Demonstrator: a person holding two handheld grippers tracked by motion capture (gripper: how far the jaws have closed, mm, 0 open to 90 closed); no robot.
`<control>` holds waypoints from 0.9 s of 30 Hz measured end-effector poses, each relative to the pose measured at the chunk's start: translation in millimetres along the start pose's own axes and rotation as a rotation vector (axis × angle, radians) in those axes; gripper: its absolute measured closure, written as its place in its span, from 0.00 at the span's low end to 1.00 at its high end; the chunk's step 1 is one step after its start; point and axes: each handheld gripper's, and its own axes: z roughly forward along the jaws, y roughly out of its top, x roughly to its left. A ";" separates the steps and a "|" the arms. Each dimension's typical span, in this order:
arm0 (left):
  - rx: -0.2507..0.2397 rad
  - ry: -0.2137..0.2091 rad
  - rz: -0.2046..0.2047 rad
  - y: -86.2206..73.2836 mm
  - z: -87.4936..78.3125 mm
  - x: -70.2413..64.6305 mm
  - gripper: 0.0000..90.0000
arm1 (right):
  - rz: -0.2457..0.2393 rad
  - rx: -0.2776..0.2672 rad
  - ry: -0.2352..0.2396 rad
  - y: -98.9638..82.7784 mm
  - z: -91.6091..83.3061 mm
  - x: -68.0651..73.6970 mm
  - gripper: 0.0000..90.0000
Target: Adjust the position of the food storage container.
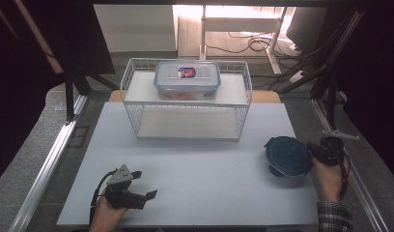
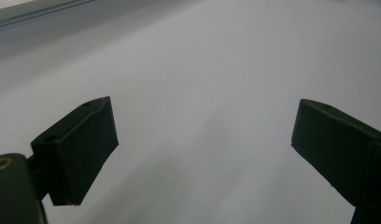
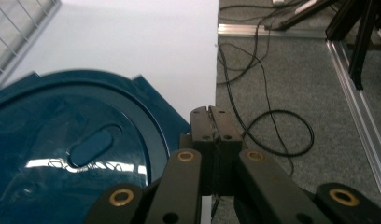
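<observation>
A dark blue round lid (image 1: 288, 155) lies on the white tabletop (image 1: 204, 188) near its right edge. My right gripper (image 1: 312, 148) is shut just off the lid's right rim, at the table's edge. In the right gripper view its jaws (image 3: 212, 114) are pressed together beside a clip tab of the blue lid (image 3: 76, 149), and I cannot tell whether they touch it. My left gripper (image 1: 146, 183) stands open at the front left, low over bare table. In the left gripper view nothing lies in the gripper's (image 2: 205, 112) wide gap.
A white wire rack (image 1: 132, 92) stands at the back centre, with a clear lidded food box (image 1: 187, 79) on its upper shelf. Grey carpet with cables (image 3: 277, 126) lies right of the table. Metal rails (image 1: 50, 154) run along both sides.
</observation>
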 end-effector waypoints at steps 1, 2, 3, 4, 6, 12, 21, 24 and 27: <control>0.004 -0.003 0.001 0.0 0.3 -0.2 0.07 | -0.002 0.006 -0.005 -1.3 1.1 0.1 0.99; 0.005 -0.003 0.002 0.0 0.5 -0.4 0.07 | 0.000 0.012 -0.007 -2.6 2.1 0.2 0.99; 0.006 -0.005 0.002 0.0 0.7 -0.7 0.07 | 0.007 0.007 -0.007 -3.8 2.2 0.4 0.99; 0.006 -0.005 0.002 0.0 0.7 -0.7 0.07 | 0.017 0.006 -0.004 -4.5 1.7 0.2 0.99; 0.009 -0.006 0.003 0.0 1.3 -0.8 0.07 | 0.021 0.002 -0.005 -4.9 1.6 0.5 0.99; 0.018 -0.012 0.004 -0.3 3.4 -1.3 0.07 | 0.025 -0.004 -0.010 -8.2 -1.4 2.7 0.99; 0.027 -0.015 0.012 0.4 6.0 -2.7 0.07 | 0.021 -0.009 0.005 -9.7 -1.3 11.6 0.99; 0.029 -0.016 0.014 0.5 6.3 -2.7 0.07 | 0.010 -0.011 0.027 -10.1 -0.6 19.5 1.00; 0.030 -0.018 0.015 0.6 6.8 -2.8 0.07 | 0.005 -0.008 0.041 -10.4 -0.6 24.3 1.00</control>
